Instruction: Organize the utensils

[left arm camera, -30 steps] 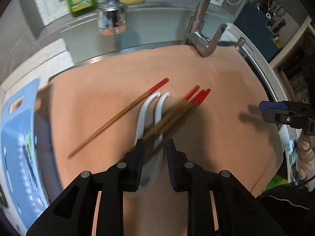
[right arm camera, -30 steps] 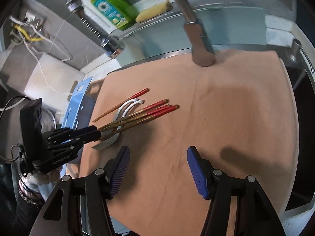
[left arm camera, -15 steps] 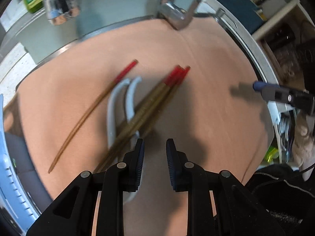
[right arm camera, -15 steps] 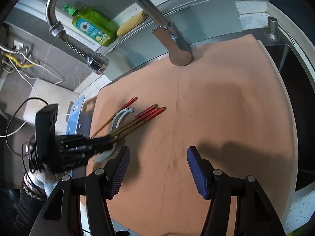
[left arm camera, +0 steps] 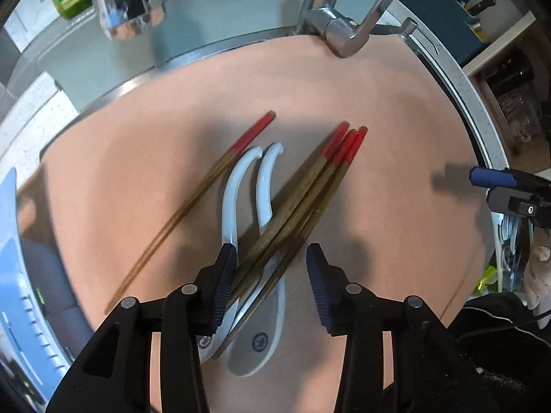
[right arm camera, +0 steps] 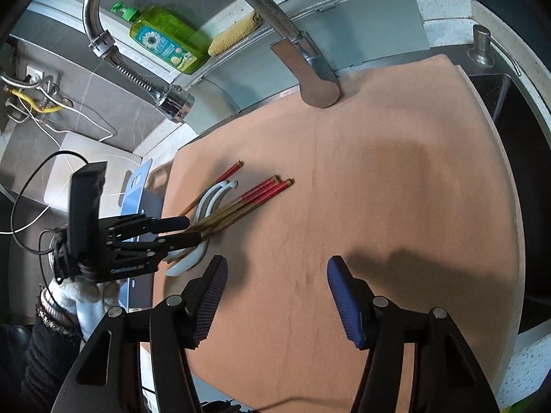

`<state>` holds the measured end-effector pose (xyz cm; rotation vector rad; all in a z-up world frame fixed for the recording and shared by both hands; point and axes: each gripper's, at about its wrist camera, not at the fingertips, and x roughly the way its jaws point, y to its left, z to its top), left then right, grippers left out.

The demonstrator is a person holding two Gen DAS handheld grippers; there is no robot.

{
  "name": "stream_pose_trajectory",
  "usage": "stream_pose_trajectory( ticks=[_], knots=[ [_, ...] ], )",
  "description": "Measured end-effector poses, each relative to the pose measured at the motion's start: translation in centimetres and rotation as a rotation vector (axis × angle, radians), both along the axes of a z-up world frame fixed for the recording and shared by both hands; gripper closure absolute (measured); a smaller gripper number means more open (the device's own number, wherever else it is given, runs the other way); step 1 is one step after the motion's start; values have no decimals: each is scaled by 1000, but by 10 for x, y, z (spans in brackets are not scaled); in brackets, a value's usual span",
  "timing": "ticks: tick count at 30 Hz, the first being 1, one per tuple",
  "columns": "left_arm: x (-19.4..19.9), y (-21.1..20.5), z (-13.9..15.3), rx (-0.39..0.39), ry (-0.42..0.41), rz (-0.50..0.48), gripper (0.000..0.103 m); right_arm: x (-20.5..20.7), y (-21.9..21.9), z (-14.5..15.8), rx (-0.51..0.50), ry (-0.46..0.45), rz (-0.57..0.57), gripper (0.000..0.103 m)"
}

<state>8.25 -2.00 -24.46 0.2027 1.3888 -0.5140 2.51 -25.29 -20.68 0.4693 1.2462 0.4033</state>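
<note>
Kitchen sink covered by an orange surface (left arm camera: 396,110), utensils lying at its left side.
Left wrist view: the left gripper (left arm camera: 272,275), jaws opening, straddles three red-tipped chopsticks (left arm camera: 310,186) that lie across two white spoons (left arm camera: 261,186), long axes running away from it. Right wrist view: the right gripper (right arm camera: 277,285) hangs released and empty, well right of the utensils.

Even indoor light, soft shadows, fisheye-bent edges, chopsticks (left arm camera: 303,189) motion-blurred.
</note>
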Motion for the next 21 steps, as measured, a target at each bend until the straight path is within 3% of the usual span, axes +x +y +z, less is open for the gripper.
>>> stream_pose_trajectory(
  ticks=[15,21],
  knots=[
    [-35,-52,-7,-40,32,-109,62,7,3,-8,23,21,0,47],
    [-46,-72,-4,-69,9,-144,62,12,5,-25,64,94,-6,47]
  ],
)
